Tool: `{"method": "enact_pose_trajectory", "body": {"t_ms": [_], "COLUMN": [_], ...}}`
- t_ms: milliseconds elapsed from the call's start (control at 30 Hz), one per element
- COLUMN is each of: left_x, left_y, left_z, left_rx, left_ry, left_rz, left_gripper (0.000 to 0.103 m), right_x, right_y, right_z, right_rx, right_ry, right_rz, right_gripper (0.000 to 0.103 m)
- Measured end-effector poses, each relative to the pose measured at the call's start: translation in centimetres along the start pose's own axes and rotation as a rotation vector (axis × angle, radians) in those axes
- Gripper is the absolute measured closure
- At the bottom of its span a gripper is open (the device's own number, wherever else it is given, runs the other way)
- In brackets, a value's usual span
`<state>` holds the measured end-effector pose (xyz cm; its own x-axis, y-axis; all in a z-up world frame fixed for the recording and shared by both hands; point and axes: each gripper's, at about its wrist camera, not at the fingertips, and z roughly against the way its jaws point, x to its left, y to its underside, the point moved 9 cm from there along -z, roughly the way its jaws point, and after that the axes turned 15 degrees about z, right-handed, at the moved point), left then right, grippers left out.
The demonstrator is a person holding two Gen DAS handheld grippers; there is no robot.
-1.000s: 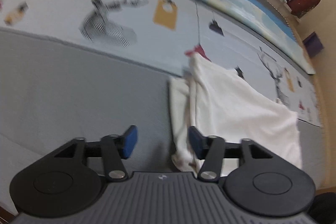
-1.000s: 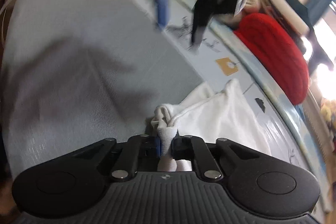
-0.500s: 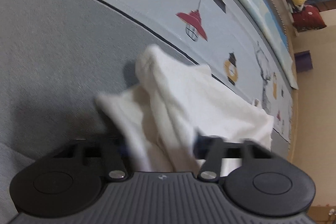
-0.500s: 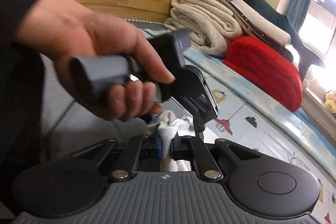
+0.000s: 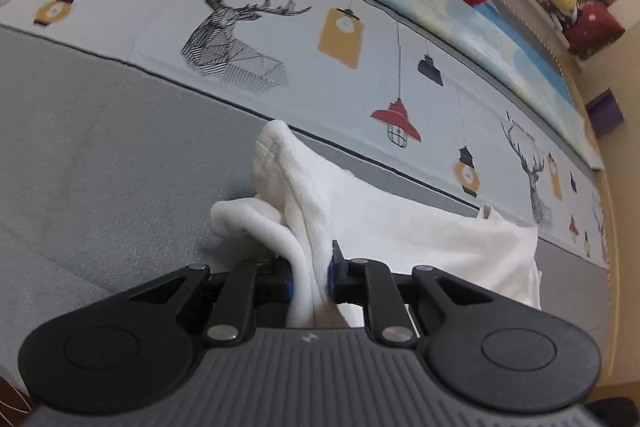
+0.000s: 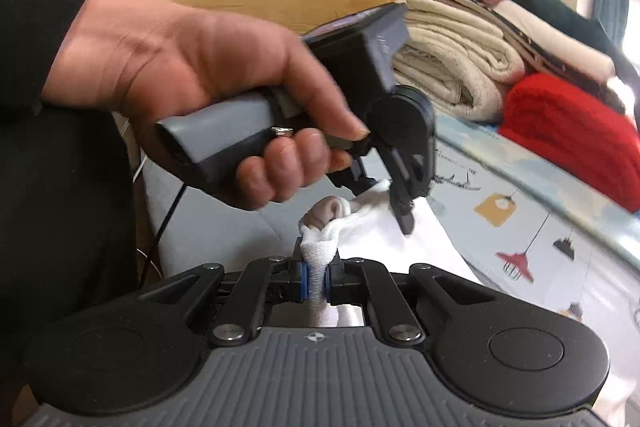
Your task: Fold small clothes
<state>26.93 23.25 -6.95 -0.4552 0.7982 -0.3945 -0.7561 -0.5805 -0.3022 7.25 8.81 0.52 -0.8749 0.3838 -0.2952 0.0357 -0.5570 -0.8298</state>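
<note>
With my left gripper (image 5: 310,277) and right gripper (image 6: 315,277) each clamped on a bunched edge of the white garment (image 5: 420,239), which trails across the grey bed cover (image 5: 100,155), I judge folding barely begun, every fold still ahead.

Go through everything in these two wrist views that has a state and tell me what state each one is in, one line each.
left gripper: jaws shut on a bunched fold of the white garment.
right gripper: jaws shut on a gathered edge of the same cloth.
white garment: crumpled, partly lifted at both grips, the rest lying on the bed.
left hand: closed around the left gripper's handle.
cream blankets: folded and stacked.
</note>
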Motion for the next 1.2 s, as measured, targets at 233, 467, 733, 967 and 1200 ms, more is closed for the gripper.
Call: {"method": "enact_pose_trajectory", "body": {"t_ms": [233, 467, 733, 967, 1200], "left_x": [-9.8, -22.2, -23.9, -21.1, -20.4], "left_y": [2.5, 9.0, 11.4, 12.5, 14.5], "left_z": [-0.9, -2.4, -2.4, -4.3, -4.6], "left_rx": [0.004, 0.036, 0.055, 0.109, 0.104], "left_ry": [0.154, 0.319, 0.343, 0.215, 0.167], "left_rz": [-0.089, -0.269, -0.357, -0.492, -0.619], "left_gripper": [0.087, 0.064, 0.046, 0.048, 0.049], "right_x": [-4.7, -11.4, -16.7, -16.8, -18.8], "right_y": [4.4, 11.2, 23.5, 29.0, 30.7], "right_z": [3.6, 10.6, 16.2, 15.0, 13.5], "right_rx": [0.059, 0.123, 0.379, 0.318, 0.317], "right_ry": [0.093, 0.309, 0.537, 0.406, 0.396], "right_rz": [-0.163, -0.422, -0.799, -1.151, -1.253], "right_gripper": [0.097, 0.098, 0.098, 0.081, 0.074]}}
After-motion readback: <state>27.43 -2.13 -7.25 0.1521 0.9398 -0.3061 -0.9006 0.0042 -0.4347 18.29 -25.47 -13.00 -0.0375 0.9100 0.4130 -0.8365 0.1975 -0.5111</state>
